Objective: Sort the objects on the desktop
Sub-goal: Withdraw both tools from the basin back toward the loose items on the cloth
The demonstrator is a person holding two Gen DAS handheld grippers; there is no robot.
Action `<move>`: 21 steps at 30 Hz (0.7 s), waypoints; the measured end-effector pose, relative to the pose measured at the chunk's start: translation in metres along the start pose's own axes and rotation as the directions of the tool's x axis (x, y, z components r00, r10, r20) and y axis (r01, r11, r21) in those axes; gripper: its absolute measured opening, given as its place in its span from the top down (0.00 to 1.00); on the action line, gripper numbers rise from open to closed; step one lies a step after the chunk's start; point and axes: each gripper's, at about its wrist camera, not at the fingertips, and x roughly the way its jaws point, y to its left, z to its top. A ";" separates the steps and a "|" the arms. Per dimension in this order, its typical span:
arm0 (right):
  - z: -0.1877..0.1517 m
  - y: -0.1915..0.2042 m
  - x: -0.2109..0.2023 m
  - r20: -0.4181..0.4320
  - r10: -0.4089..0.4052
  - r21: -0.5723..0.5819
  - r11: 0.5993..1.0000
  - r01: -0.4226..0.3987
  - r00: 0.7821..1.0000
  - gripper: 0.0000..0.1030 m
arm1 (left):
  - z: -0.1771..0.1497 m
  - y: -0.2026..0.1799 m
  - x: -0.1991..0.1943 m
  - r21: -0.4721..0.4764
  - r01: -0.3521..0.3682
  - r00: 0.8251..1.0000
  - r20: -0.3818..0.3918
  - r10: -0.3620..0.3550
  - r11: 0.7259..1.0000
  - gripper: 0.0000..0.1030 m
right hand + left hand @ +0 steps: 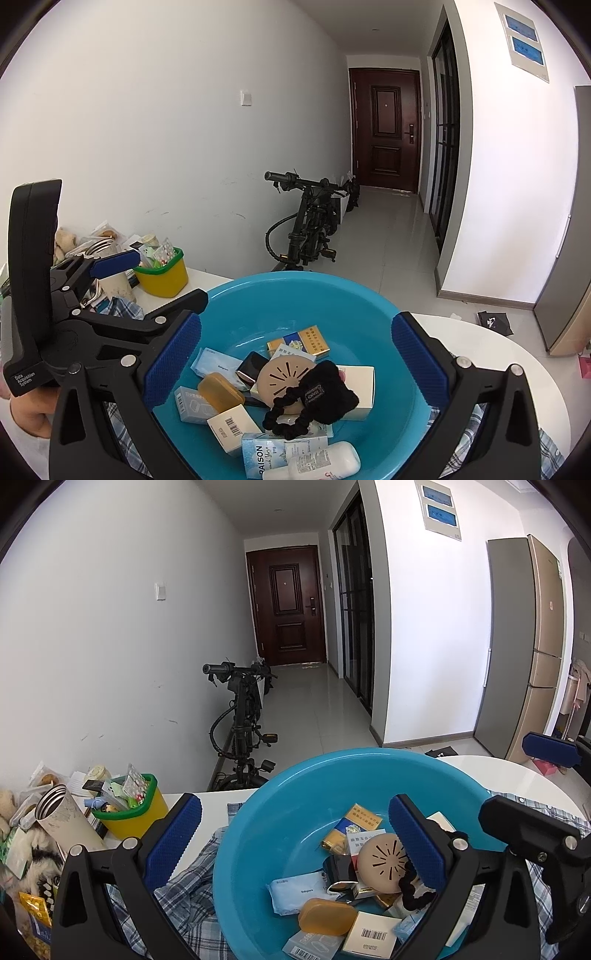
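The big round blue plastic bowl (295, 306) sits on a checked cloth (192, 871) on the white table (491, 350), full of small boxes. Both the left gripper (295, 842) and the right gripper (297, 358) are wide apart, holding nothing. Only the right view shows the black hair scrunchie (314, 398) on top. The yellow cup with a green rim (133, 812) stands at the table's far left edge.

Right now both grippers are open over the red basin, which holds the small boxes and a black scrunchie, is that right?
Not quite: the basin is blue, not red, as the right wrist view shows. The rest holds: the left gripper and right gripper are both open over it, and it holds small boxes and the black scrunchie.
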 end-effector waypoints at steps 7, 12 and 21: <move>0.008 0.004 -0.027 0.045 0.026 -0.014 1.000 -0.026 0.999 0.00 | 0.002 0.003 -0.023 -0.016 0.030 0.999 0.031 -0.030 0.999 0.00; 0.012 0.019 -0.049 0.087 0.097 -0.001 0.995 -0.098 0.991 0.00 | 0.003 0.003 -0.061 0.010 -0.052 0.997 0.060 0.051 0.999 0.00; -0.006 0.069 -0.109 0.110 0.188 -0.080 0.981 -0.179 0.976 0.00 | -0.026 -0.016 -0.146 0.089 -0.086 0.989 0.130 0.074 0.992 0.00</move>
